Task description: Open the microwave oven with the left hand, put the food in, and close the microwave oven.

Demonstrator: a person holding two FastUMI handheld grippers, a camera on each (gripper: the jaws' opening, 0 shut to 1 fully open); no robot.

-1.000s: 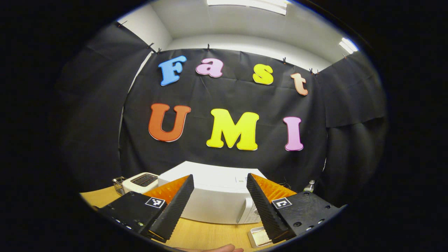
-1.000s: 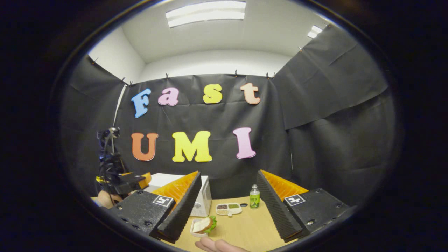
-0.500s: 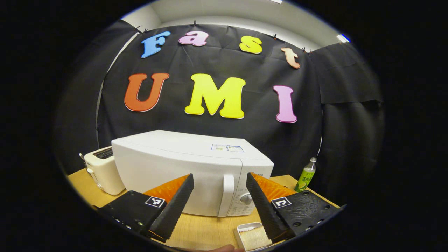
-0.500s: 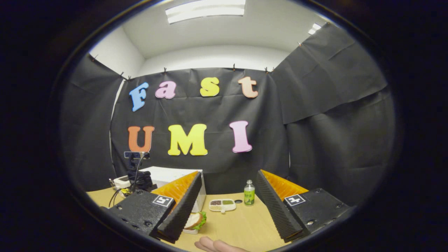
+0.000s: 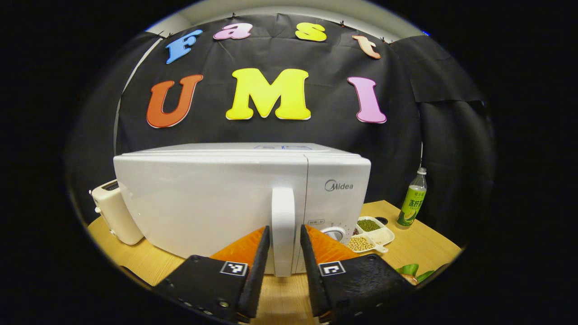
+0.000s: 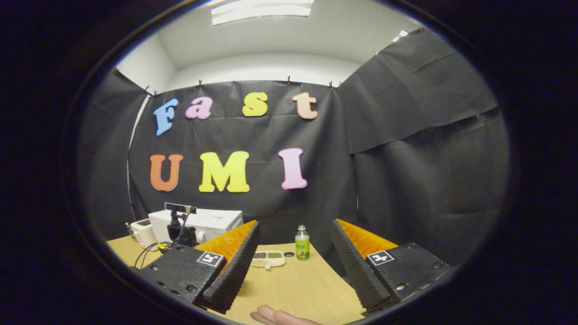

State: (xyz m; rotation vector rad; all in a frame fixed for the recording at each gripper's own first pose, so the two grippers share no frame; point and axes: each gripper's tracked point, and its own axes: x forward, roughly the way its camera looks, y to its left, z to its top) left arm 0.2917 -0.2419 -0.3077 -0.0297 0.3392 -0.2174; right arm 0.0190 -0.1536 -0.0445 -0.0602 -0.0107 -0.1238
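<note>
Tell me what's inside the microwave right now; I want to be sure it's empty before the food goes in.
That cannot be seen. The microwave door is shut and its white front hides the inside. The left gripper straddles the door handle; the door needs opening first.

Left gripper (image 5: 283, 271): two wedge-shaped fingers with ribbed inner faces, each on a dark block bearing a square black-and-white marker and small screws. Right gripper (image 6: 293, 266): same build, markers and screws alike. Bare fingertips (image 6: 275, 316) at near edge; sleeve unseen.
</note>
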